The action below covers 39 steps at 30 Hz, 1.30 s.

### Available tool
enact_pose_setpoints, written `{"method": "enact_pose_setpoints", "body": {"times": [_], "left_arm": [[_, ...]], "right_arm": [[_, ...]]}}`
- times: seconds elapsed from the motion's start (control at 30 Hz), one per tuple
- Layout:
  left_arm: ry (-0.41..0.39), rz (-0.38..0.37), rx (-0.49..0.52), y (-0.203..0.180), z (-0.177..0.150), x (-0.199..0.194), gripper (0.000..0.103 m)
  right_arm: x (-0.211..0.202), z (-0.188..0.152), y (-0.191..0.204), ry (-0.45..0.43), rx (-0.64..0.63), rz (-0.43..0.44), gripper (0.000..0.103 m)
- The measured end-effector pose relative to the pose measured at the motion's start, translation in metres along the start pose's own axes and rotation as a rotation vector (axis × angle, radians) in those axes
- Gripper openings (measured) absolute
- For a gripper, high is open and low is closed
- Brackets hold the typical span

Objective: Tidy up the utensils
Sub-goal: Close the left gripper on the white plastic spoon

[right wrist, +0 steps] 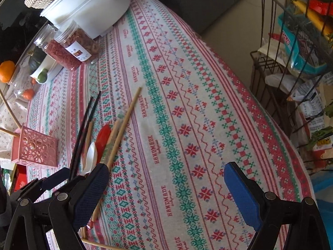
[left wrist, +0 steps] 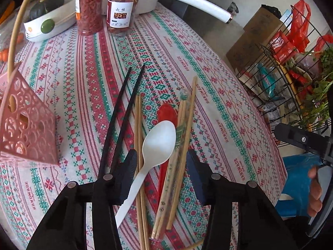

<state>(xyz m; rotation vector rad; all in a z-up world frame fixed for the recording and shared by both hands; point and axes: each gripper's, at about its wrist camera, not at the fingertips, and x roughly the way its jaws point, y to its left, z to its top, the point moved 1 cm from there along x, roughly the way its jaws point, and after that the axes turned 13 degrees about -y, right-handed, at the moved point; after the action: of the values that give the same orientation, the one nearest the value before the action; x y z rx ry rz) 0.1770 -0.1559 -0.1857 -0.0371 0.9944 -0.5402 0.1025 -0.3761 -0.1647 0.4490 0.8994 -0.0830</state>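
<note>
Left gripper point(left wrist: 161, 164) is closing in over the utensil pile while the right is waiting wide.

Left wrist view: the jaws are standing part-open, straddling the white spoon point(left wrist: 158, 141), pads not yet pressing; no grip so far. Black chopsticks point(left wrist: 122, 112) are lying just left of the spoon, bamboo chopsticks point(left wrist: 185, 129) and a red spoon point(left wrist: 166, 112) just right, the pink holder point(left wrist: 27, 123) well left. Best to centre on one piece, so neighbours are not getting dragged.
Right wrist view: the right gripper point(right wrist: 164, 189) is hanging open and empty over bare cloth, right of the spoon point(right wrist: 90, 156); holder point(right wrist: 34, 148) is sitting left of it.
</note>
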Motion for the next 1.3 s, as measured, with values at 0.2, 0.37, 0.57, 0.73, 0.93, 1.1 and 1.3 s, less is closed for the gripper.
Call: {"method": "enact_pose_setpoints", "body": {"times": [0.2, 0.37, 0.57, 0.73, 0.93, 1.1, 1.3], "left_arm": [[-0.01, -0.004, 0.033, -0.002, 0.006, 0.016, 0.048], [-0.02, 0.008, 0.026, 0.001, 0.009, 0.024, 0.047], [0.001, -0.029, -0.001, -0.001, 0.014, 0.034, 0.024], [0.014, 0.005, 0.049, -0.012, 0.01, 0.036, 0.012], [-0.066, 0.003, 0.055, -0.018, 0.016, 0.008, 0.012], [-0.151, -0.001, 0.034, -0.015, 0.02, -0.027, 0.012], [-0.229, -0.026, 0.022, -0.01, 0.015, -0.067, 0.012]], "right_arm": [[0.01, 0.004, -0.002, 0.009, -0.026, 0.005, 0.093], [0.019, 0.003, -0.004, 0.025, -0.044, -0.003, 0.093], [0.021, 0.003, -0.007, 0.024, -0.042, -0.013, 0.093], [0.022, 0.004, -0.011, 0.025, -0.025, -0.019, 0.093], [0.023, 0.003, -0.01, 0.027, -0.023, -0.02, 0.093], [0.029, 0.004, -0.005, 0.033, -0.017, -0.02, 0.093], [0.05, 0.007, 0.011, 0.055, -0.011, -0.001, 0.093]]}}
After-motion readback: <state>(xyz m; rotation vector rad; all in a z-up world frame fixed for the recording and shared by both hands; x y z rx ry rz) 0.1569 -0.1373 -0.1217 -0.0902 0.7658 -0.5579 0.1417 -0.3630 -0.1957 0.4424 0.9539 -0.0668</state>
